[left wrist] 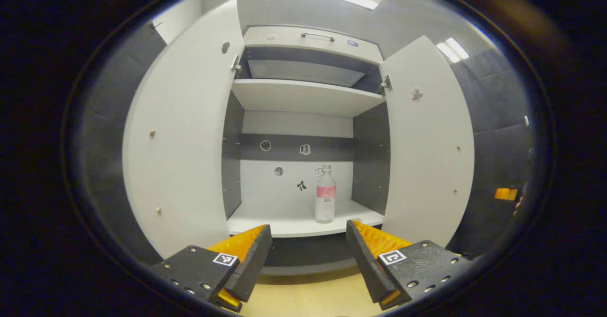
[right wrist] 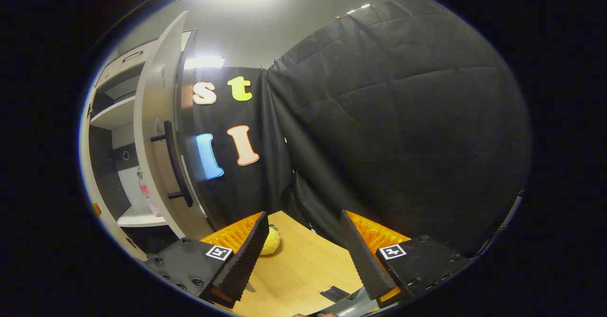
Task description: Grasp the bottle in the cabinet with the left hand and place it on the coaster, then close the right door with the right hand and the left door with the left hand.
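Clear bottle (left wrist: 325,194), pink label, white cap; upright on cabinet shelf (left wrist: 284,222).

Left gripper view faces open cabinet (left wrist: 303,99) squarely, right gripper view sidelong, both near.

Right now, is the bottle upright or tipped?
Upright: the bottle stands cap-up on the cabinet's lower shelf, untouched, ahead of the open left gripper.

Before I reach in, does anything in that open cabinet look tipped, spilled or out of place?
Nothing stands out. The clear plastic bottle with a pink label stands upright on the white lower shelf, with no spill around it. Both white cabinet doors hang open and straight. A few small stickers dot the cabinet's back panel.
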Available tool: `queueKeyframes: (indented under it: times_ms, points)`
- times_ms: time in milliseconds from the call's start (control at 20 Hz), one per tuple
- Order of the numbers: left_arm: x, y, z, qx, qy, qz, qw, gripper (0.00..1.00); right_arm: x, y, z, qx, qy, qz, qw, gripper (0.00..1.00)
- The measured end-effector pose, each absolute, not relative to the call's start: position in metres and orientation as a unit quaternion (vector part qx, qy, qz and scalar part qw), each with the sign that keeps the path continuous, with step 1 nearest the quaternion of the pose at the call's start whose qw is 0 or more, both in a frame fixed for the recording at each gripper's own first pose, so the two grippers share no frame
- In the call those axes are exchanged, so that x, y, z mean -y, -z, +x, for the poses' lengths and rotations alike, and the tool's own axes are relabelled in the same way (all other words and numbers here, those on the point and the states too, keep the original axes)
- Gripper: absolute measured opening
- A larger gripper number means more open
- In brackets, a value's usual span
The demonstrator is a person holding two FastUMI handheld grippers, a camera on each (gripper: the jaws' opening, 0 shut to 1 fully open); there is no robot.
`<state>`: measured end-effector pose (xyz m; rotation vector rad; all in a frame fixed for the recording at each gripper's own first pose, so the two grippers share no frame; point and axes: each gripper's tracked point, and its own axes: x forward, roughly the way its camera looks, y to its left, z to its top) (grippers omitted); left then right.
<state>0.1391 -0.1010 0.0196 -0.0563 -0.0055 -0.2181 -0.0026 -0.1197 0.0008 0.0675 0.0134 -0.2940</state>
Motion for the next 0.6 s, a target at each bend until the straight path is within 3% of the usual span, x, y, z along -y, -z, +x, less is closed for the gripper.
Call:
queueKeyframes:
  times_ms: [150, 450, 500, 600]
  points:
    - [0.119, -0.027, 0.187, 0.001, 0.122, -0.031, 0.992, 0.92, 0.133, 0.001, 0.012, -0.007, 0.163, 0.038, 0.986, 0.93]
    - [0.143, -0.033, 0.274, -0.006, 0.126, -0.040, 0.991, 0.92, 0.140, 0.000, 0.052, 0.001, 0.170, 0.040, 0.985, 0.96]
    - [0.149, -0.030, 0.285, -0.010, 0.131, -0.042, 0.990, 0.92, 0.139, 0.002, 0.059, 0.001, 0.169, 0.035, 0.985, 0.93]
    - [0.160, -0.022, 0.308, -0.022, 0.140, -0.042, 0.989, 0.92, 0.137, 0.010, 0.071, -0.012, 0.165, 0.030, 0.986, 0.97]
